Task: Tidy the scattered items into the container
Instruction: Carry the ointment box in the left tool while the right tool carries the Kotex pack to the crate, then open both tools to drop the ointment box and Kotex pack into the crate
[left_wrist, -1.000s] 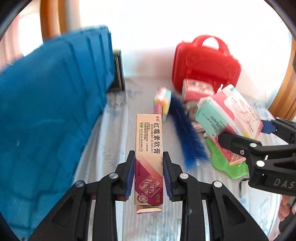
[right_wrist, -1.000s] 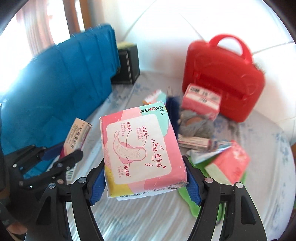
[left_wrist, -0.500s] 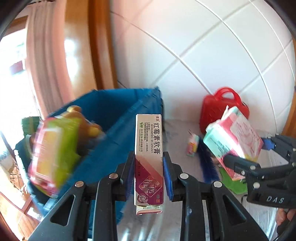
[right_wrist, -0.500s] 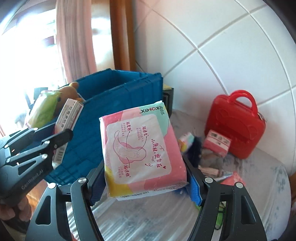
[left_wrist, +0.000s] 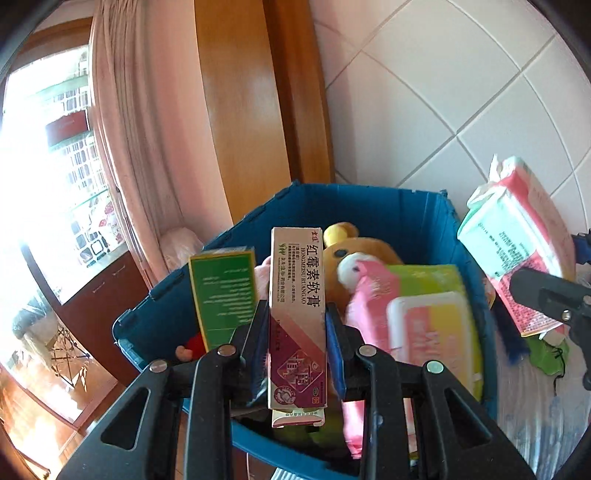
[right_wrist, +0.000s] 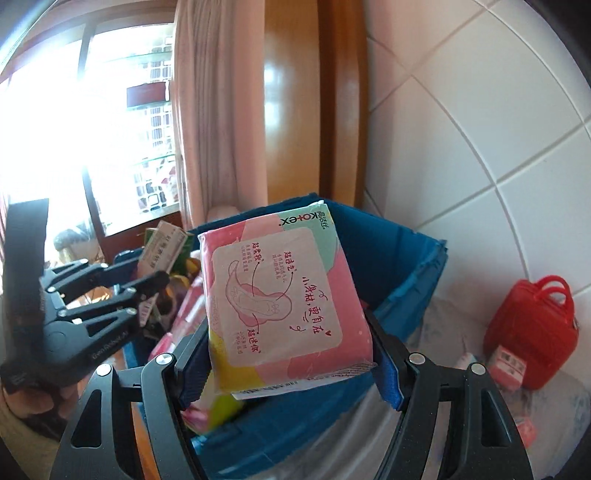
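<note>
My left gripper (left_wrist: 297, 334) is shut on a slim beige and purple ointment box (left_wrist: 297, 295), held upright above the open blue crate (left_wrist: 369, 199). My right gripper (right_wrist: 288, 354) is shut on a pink and mint pad pack (right_wrist: 280, 302), hanging over the crate's right wall (right_wrist: 402, 266). That pack (left_wrist: 517, 243) also shows at the right of the left wrist view. Inside the crate lie a brown plush bear (left_wrist: 354, 254), a green box (left_wrist: 223, 291) and a pink and yellow wipes pack (left_wrist: 428, 325). The left gripper (right_wrist: 147, 284) appears at the left of the right wrist view.
A red case (right_wrist: 532, 332) stands by the white tiled wall (right_wrist: 480, 129) on the cloth-covered surface (right_wrist: 443, 332), with small pink packs (right_wrist: 508, 367) beside it. A blue brush (left_wrist: 508, 332) and a green item (left_wrist: 546, 354) lie right of the crate. A wooden frame (left_wrist: 243, 110) and curtain (left_wrist: 140, 129) rise behind.
Both grippers have risen and swung left with their items, from above the scattered pile to above the blue crate. The crate's inside has come into view. Neither grip has altered.
</note>
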